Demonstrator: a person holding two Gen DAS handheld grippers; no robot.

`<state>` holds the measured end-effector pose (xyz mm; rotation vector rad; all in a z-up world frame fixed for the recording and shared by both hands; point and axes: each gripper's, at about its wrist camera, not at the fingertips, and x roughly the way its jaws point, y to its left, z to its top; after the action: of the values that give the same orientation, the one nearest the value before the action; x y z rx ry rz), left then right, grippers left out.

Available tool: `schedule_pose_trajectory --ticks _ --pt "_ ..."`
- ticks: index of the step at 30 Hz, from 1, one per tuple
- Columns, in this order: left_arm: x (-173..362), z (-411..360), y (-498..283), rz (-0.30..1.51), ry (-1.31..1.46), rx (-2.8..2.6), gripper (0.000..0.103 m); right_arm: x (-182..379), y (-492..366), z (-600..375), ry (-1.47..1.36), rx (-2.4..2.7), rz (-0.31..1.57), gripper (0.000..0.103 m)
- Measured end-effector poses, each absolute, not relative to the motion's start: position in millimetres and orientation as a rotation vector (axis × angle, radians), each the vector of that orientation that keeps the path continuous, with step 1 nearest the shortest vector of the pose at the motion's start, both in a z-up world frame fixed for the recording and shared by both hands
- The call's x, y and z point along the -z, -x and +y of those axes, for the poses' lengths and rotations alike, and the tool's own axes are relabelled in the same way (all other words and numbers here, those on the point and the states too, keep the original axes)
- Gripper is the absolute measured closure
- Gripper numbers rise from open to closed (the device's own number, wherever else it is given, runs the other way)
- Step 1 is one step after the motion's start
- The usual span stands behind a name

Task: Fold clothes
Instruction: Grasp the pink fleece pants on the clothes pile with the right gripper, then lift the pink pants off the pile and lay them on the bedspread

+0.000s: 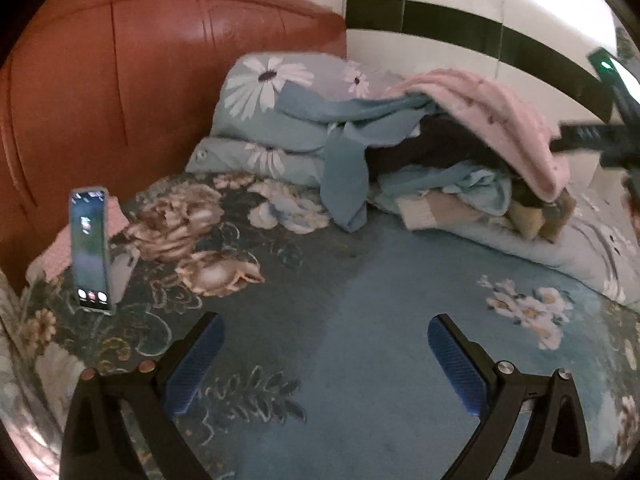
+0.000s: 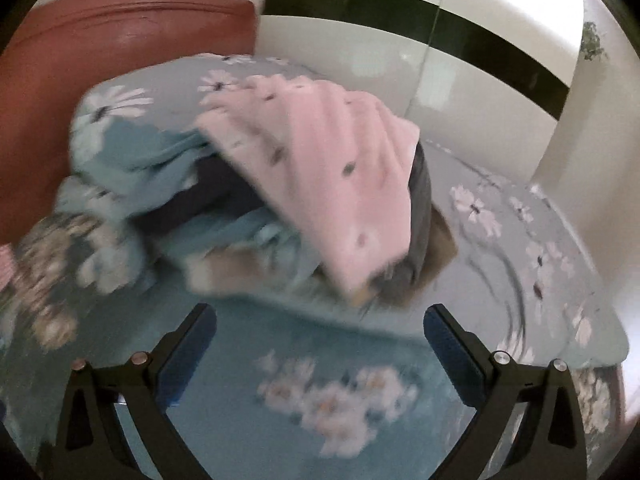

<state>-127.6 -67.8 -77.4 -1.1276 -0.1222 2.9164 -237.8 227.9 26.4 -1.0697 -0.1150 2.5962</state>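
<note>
Behind everything stands a red headboard [image 1: 120, 80] at ten o'clock and a white wall with a dark band [image 1: 460, 28] at one o'clock. Below them spreads my bed's flowered blue bedspread [image 1: 360, 280], filling both views. On it, at twelve o'clock from my left gripper [image 1: 324, 364], sit stacked daisy-print pillows [image 1: 264, 96], and just right of them the clothes pile [image 1: 452, 168], well apart from my spread, empty fingers. A pink dotted garment [image 2: 320, 176] drapes over the top of that heap, with blue, dark and tan pieces poking out underneath.

From my right gripper [image 2: 320, 352], also spread wide and holding nothing, the pile lies at twelve o'clock, near but not touching. That view is smeared, so I cannot sort out the lower garments. At nine o'clock in the left view a phone [image 1: 90, 248] stands propped upright, screen lit. My right tool shows there at three o'clock, blurred and cut off by the edge.
</note>
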Motion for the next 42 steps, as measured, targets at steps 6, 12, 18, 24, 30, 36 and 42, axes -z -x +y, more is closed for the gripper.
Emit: schedule_pose_trajectory --ticks 6,12,18,24,30,36,42 --pt "104 -67 148 -0.112 1.177 -2.931 0.000 -30 342 254 1.057 -2.513 -0.072 0.021" --pt "119 -59 159 -0.099 1.215 -2.908 0.000 -32 406 246 1.066 -2.441 -0.250 0.036" --pt "113 -51 153 -0.090 1.186 -2.906 0.000 -31 420 242 1.156 -2.328 -0.384 0.075" --pt "103 -52 143 -0.089 1.164 -2.893 0.000 -58 417 243 1.108 -2.253 -0.469 0.086" --pt "91 -55 136 -0.099 1.142 -2.894 0.000 -104 417 238 1.006 -2.205 -0.545 0.089" --pt "75 -61 132 -0.166 1.097 -2.901 0.000 -145 440 222 0.930 -2.164 -0.640 0.091" --pt "63 -71 130 -0.224 1.071 -2.904 0.000 -192 447 206 0.849 -2.136 -0.626 0.092"
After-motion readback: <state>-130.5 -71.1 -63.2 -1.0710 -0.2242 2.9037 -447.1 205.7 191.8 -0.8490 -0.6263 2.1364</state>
